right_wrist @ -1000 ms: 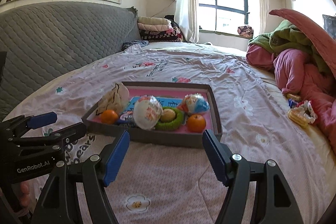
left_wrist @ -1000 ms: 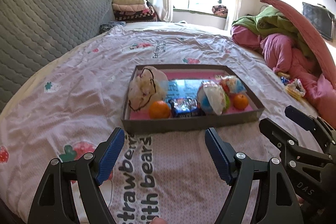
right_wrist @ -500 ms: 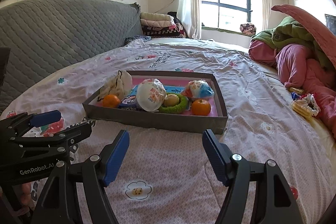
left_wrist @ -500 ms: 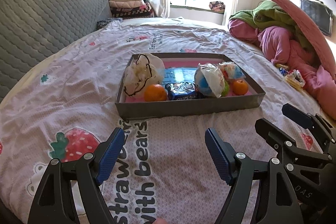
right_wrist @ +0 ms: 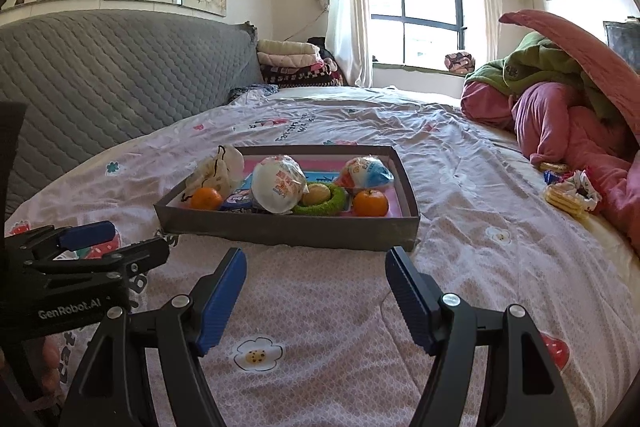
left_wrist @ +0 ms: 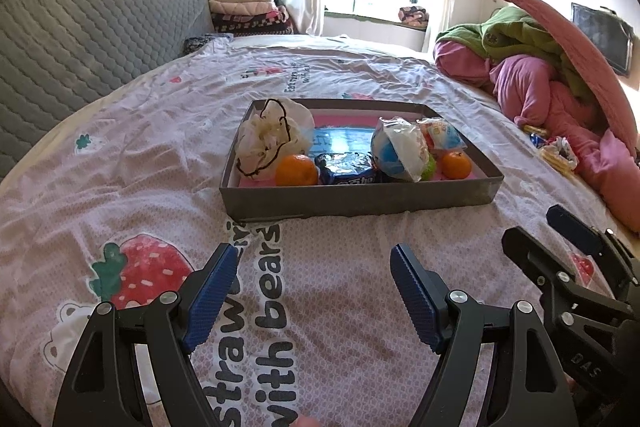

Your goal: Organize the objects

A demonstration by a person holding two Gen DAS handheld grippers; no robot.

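Observation:
A grey tray sits on the bed. It holds a white drawstring bag, two oranges, a dark blue snack packet, two wrapped round snacks and a green ring with a pale ball in it. My left gripper is open and empty, held short of the tray's near wall. My right gripper is open and empty, also short of the tray.
A grey quilted headboard runs along the left. A heap of pink and green bedding lies at the right. Loose snack packets lie on the sheet beside it. Folded blankets are stacked near the window.
Both grippers have drawn back and tilted up a little, so the tray sits farther away and higher in both views. Jaws have stayed open.

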